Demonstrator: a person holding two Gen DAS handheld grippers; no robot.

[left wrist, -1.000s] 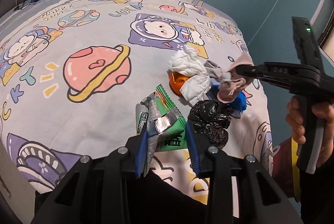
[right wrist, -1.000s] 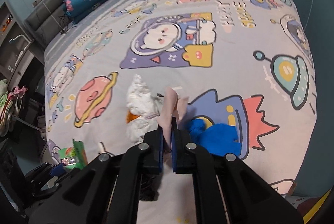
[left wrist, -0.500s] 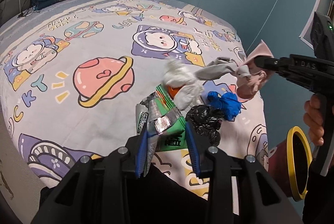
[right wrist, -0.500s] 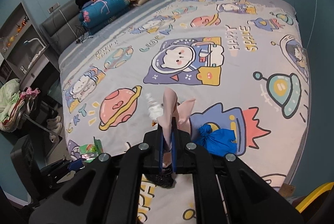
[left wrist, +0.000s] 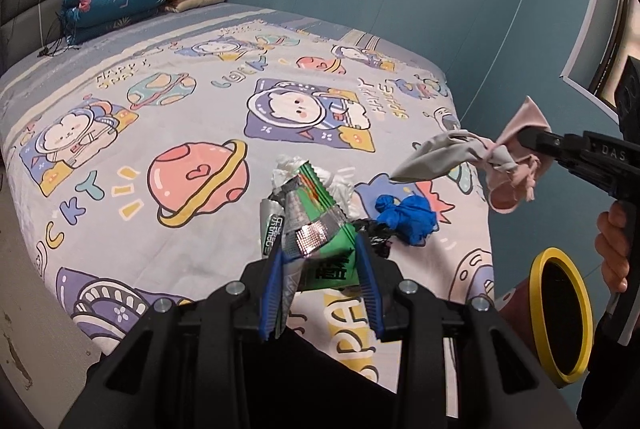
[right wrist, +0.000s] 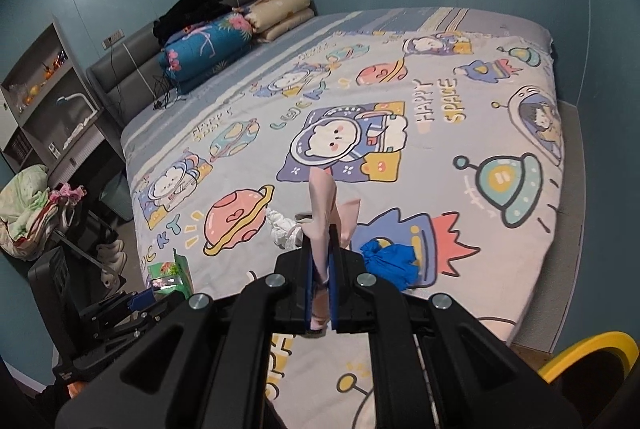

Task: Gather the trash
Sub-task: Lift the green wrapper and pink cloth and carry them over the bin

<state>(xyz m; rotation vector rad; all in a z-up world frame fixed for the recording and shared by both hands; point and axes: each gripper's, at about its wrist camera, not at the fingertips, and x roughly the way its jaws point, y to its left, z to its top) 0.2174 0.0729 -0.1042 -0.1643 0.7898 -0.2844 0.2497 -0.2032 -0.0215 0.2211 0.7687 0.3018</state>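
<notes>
Nearest the lens, the left gripper (left wrist: 320, 293) has its blue-padded jaws part-spread around a crumpled green-and-silver foil snack wrapper (left wrist: 316, 225), which stands between the pads; whether both pads bear on it cannot be told. To its right, off the bed's edge, stands a yellow-rimmed dark bin (left wrist: 560, 313), its mouth turned toward the camera. Above the bin, the right gripper (right wrist: 321, 285) has its jaws pressed together on a knotted pink-and-grey rag (left wrist: 496, 165), which hangs clear of the cartoon space-print bedsheet (left wrist: 168, 133), a grey tail trailing back toward the bed.

On the sheet just beyond the wrapper lie a crumpled black plastic bag (left wrist: 378, 235), a bunched blue glove (left wrist: 408, 215) and wads of white tissue (left wrist: 340, 185), clustered and touching. Folded quilts (left wrist: 120, 1) lie at the far headboard.

Step in hand, by judgement: carrying the rag to the bin. To do it well, keep the pinch firm until the whole rag, tail included, hangs over the rim's opening, then release; a trailing tail may catch on the rim.
</notes>
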